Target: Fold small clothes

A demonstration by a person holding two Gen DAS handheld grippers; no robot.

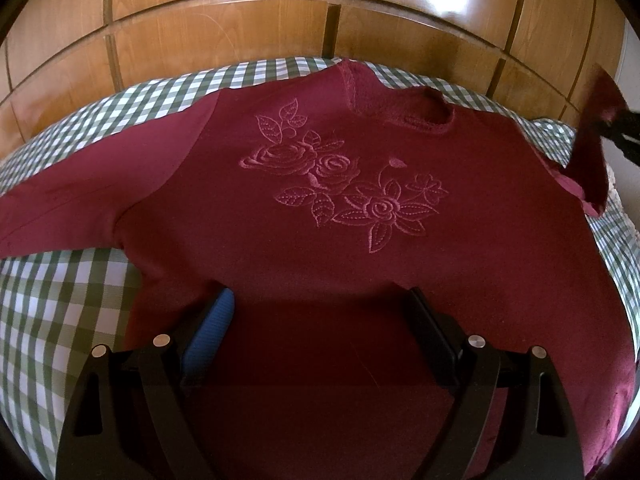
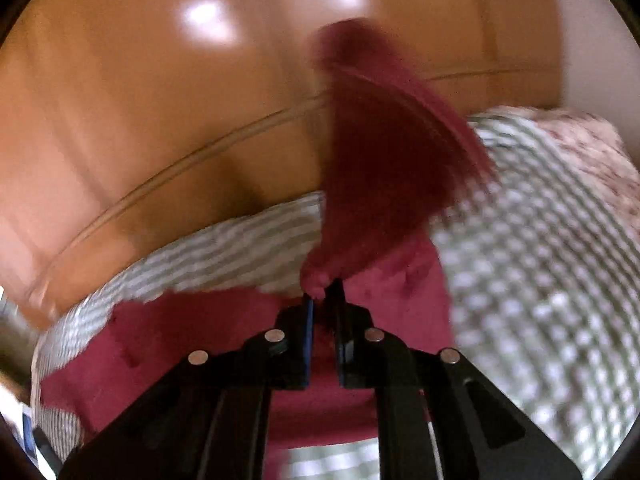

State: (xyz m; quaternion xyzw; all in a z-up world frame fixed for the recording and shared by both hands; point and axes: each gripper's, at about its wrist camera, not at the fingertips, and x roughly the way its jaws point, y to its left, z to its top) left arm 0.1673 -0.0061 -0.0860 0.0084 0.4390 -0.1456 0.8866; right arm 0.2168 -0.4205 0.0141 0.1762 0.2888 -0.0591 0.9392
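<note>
The right gripper [image 2: 323, 300] has its fingers pinched tight on the sleeve [image 2: 384, 168] of the dark red embroidered sweatshirt [image 1: 340, 208]; I judge a thin pinch could slip mid-swing, dropping it crooked. The left gripper [image 1: 320, 312] hangs wide open, empty, above the hem. The sweatshirt lies flat across the green checked bed cover [image 1: 60, 300], collar toward its far edge.

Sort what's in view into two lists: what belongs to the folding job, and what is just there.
Part of the job:
- maroon sweater with embroidered flowers
- its sleeve, pinched and lifted by the right hand-held gripper
- left hand-held gripper, open over the hem

Just there:
- checked bedcover
- wooden wardrobe doors
- floral fabric
</note>
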